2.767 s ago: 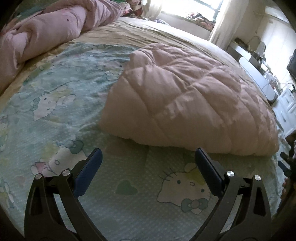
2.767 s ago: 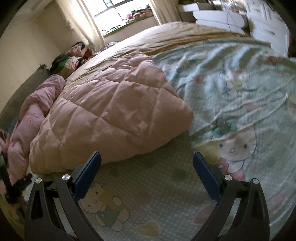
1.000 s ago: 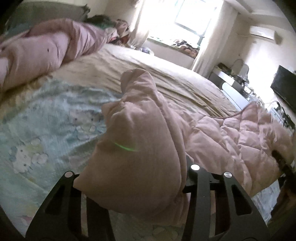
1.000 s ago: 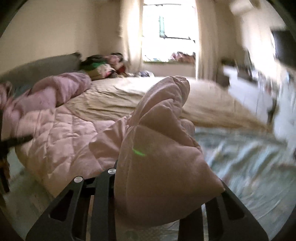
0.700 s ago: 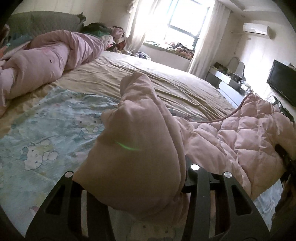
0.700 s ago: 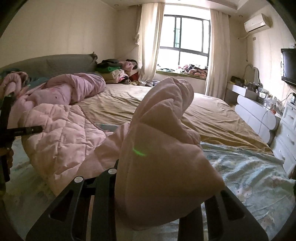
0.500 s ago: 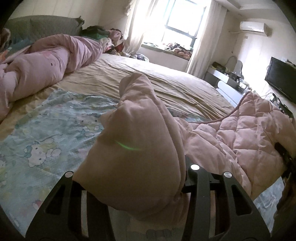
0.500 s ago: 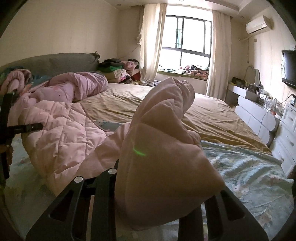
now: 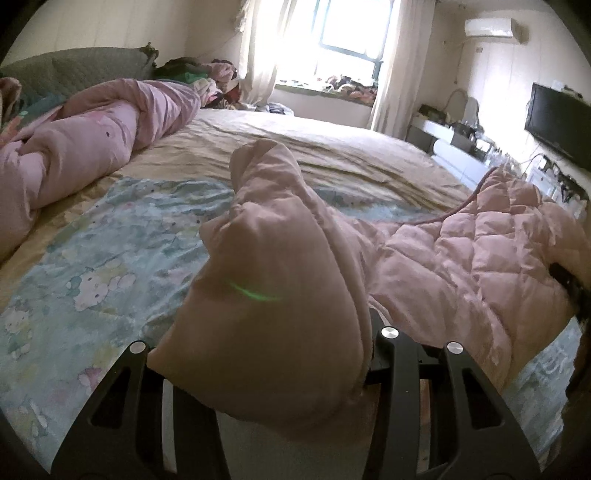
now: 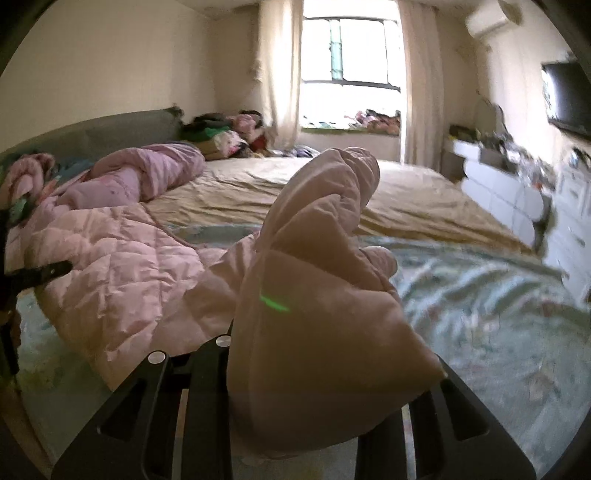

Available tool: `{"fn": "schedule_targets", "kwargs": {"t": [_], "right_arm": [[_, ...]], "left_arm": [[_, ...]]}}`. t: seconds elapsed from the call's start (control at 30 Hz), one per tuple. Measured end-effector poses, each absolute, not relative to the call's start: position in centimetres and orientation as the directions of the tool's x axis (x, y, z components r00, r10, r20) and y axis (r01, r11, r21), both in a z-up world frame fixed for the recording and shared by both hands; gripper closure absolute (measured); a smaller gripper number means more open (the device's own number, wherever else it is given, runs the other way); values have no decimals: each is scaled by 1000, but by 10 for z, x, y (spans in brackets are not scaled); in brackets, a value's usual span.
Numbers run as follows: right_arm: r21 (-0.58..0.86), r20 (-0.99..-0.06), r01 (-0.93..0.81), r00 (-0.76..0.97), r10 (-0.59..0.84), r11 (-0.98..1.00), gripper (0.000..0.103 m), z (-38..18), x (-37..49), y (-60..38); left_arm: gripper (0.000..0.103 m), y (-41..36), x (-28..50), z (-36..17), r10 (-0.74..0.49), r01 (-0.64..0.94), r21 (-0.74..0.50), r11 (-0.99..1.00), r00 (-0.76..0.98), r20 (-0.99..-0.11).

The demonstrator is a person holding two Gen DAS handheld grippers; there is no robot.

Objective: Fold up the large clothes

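Left-wrist view: the left gripper (image 9: 280, 373) is closed on a bunched corner of the pink quilted garment (image 9: 472, 266), its black jaws pressed into the padding; the fingertips are hidden by cloth. The garment is lifted off the bed (image 9: 332, 155) at this corner and sags in a span toward the right edge of the frame, where part of the right gripper (image 9: 570, 291) shows dark against it. Below lies a pale blue sheet (image 9: 122, 251) printed with cartoon cats; no legible writing appears on it. A rolled pink duvet (image 9: 92, 147) lies along the bed's left side.

Right-wrist view: the right gripper (image 10: 306, 384) likewise clamps a bunched corner of the same garment (image 10: 122, 266), which rises in a rounded fold in front of the lens and trails left to the left gripper (image 10: 37, 277) at the frame edge. A window (image 10: 351, 55), a wall air conditioner (image 10: 491, 16) and a television (image 10: 569, 99) appear beyond the bed; no brand or label is readable on any of them.
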State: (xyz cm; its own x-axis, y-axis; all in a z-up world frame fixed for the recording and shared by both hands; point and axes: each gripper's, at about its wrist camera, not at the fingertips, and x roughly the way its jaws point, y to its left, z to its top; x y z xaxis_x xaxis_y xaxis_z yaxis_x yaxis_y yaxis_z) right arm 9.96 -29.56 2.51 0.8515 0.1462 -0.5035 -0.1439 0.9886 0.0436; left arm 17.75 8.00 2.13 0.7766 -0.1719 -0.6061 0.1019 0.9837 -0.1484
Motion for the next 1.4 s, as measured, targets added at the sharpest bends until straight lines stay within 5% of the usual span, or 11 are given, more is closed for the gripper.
{"fn": "schedule_targets", "kwargs": {"t": [0.13, 0.3, 0.4, 0.47, 0.6, 0.7, 0.83, 1.07, 1.4], "right_arm": [[93, -580, -54, 809, 98, 994, 70, 3, 109, -310], [348, -708, 141, 688, 160, 927, 51, -42, 126, -357], [457, -737, 233, 639, 220, 858, 35, -71, 130, -377], [475, -760, 281, 609, 228, 834, 14, -80, 131, -383], [396, -763, 296, 633, 131, 869, 14, -55, 118, -384], [221, -701, 250, 713, -25, 943, 6, -10, 99, -365], [178, -590, 139, 807, -7, 974, 4, 40, 74, -342], [168, -470, -5, 879, 84, 986, 4, 93, 23, -299], [132, -428, -102, 891, 149, 986, 4, 97, -29, -229]], "left_arm": [[65, 87, 177, 6, -151, 75, -144, 987, 751, -643], [58, 100, 175, -18, -148, 3, -208, 978, 716, -683], [51, 108, 176, -34, -148, -31, -232, 972, 686, -713], [47, 113, 175, -39, -165, -54, -267, 962, 666, -728], [41, 109, 158, -25, -148, -44, -241, 970, 678, -720], [30, 107, 143, -12, -139, -39, -231, 972, 695, -706], [10, 101, 118, 14, -127, -23, -211, 977, 733, -668], [9, 86, 69, 64, -119, 25, -170, 985, 814, -568], [9, 73, 18, 84, -145, 58, -175, 983, 832, -535]]}}
